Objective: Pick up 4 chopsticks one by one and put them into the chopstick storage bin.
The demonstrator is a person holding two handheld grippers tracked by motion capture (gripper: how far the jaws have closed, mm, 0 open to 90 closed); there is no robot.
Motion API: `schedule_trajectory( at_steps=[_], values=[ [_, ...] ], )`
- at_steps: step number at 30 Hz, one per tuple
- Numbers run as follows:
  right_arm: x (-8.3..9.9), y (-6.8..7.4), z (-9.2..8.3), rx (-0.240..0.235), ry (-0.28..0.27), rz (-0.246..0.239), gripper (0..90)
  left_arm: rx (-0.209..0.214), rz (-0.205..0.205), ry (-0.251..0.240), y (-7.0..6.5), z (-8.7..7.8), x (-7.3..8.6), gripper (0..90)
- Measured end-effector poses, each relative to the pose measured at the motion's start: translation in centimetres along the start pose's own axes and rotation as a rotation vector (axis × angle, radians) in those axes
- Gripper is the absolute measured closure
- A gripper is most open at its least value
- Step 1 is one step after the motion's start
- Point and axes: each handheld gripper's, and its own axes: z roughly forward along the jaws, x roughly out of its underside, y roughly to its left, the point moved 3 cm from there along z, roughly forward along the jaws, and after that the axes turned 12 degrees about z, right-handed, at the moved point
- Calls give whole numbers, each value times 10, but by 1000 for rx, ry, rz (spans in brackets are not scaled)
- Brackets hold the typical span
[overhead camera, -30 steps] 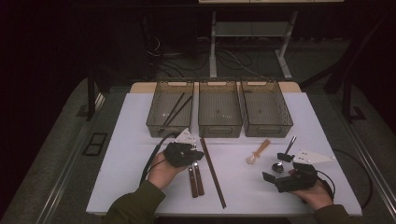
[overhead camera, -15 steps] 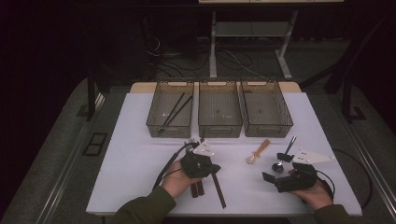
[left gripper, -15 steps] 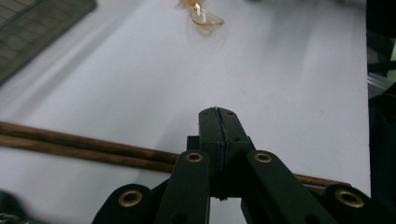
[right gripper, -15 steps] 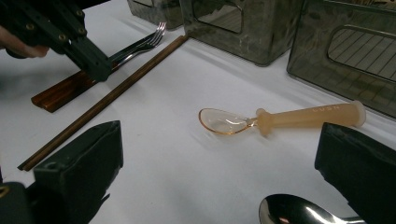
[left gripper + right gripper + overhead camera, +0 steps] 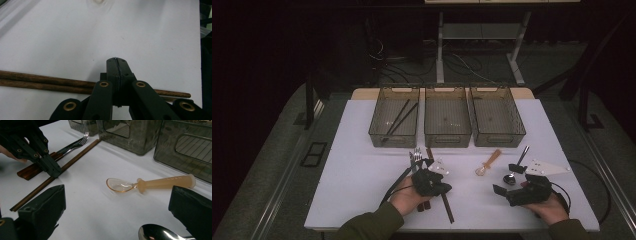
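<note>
we see left gripper jaws closed, empty, over chopsticks | right gripper jaws apart, empty | chopsticks likely light, stiff, smooth, prone to roll; we'd pinch mid-length

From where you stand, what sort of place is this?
Likely a lab or workshop bench set up for sorting cutlery: a white table with three clear bins, loose chopsticks and spoons, a metal-framed stand on the dark floor behind it.
</note>
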Motion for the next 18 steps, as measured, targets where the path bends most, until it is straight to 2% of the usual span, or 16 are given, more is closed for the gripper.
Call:
schedule_trajectory(
  at_steps=[3,4,5,9,10,18],
  values=[
    [0,0,0,-1,1,0,13,3,-5,-2,-1,2,0,891],
    [0,0,0,-1,2,0,13,16,35,32,1,0,1,891],
    [0,0,0,-2,2,0,13,3,-10,-6,-2,4,0,891],
    [0,0,0,-1,2,-3,13,15,-5,15,-3,6,1,891],
    [0,0,0,-1,1,-3,13,25,25,40,-1,4,2,891],
    [0,-1,0,-2,1,-1,13,39,9,44,-2,1,4,891]
  ],
)
